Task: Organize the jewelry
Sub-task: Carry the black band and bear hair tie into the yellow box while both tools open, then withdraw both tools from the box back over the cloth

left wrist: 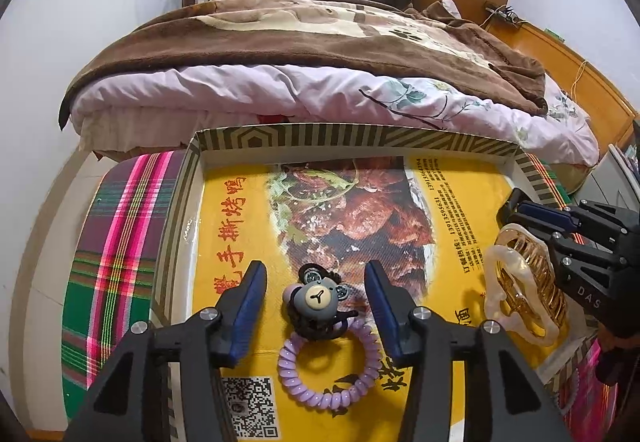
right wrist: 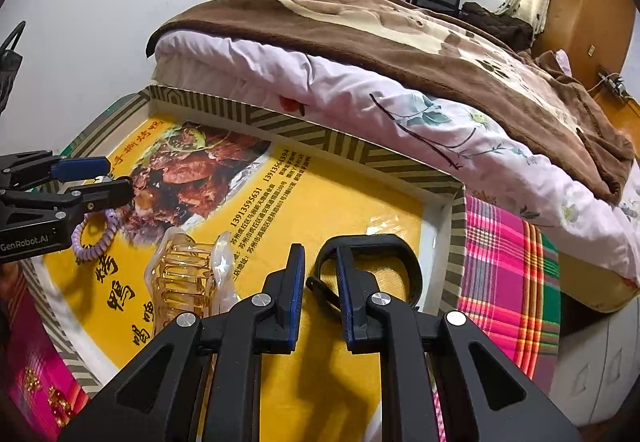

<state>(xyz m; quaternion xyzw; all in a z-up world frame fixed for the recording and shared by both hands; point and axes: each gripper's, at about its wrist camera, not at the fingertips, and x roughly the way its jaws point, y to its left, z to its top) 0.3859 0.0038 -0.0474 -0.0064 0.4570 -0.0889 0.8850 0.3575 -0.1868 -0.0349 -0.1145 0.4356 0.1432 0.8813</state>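
A shallow striped box point(left wrist: 320, 135) lined with a yellow printed sheet lies before me. In the left wrist view my left gripper point(left wrist: 316, 280) is open around a grey bear hair tie point(left wrist: 318, 298) joined to a purple spiral band point(left wrist: 328, 366). An amber claw hair clip point(left wrist: 524, 282) lies at the right, beside my right gripper's fingers point(left wrist: 540, 211). In the right wrist view my right gripper point(right wrist: 320, 262) is partly open, its fingers straddling one end of a black wristband point(right wrist: 384, 246). The clip point(right wrist: 188, 274) lies to its left, and the spiral band point(right wrist: 96, 238) sits under the left gripper.
The box rests on a plaid cloth point(left wrist: 116, 242) over a low surface. A bed with a pink quilt point(left wrist: 280, 89) and brown blanket stands right behind the box. A white cabinet point(right wrist: 592, 362) is at the right.
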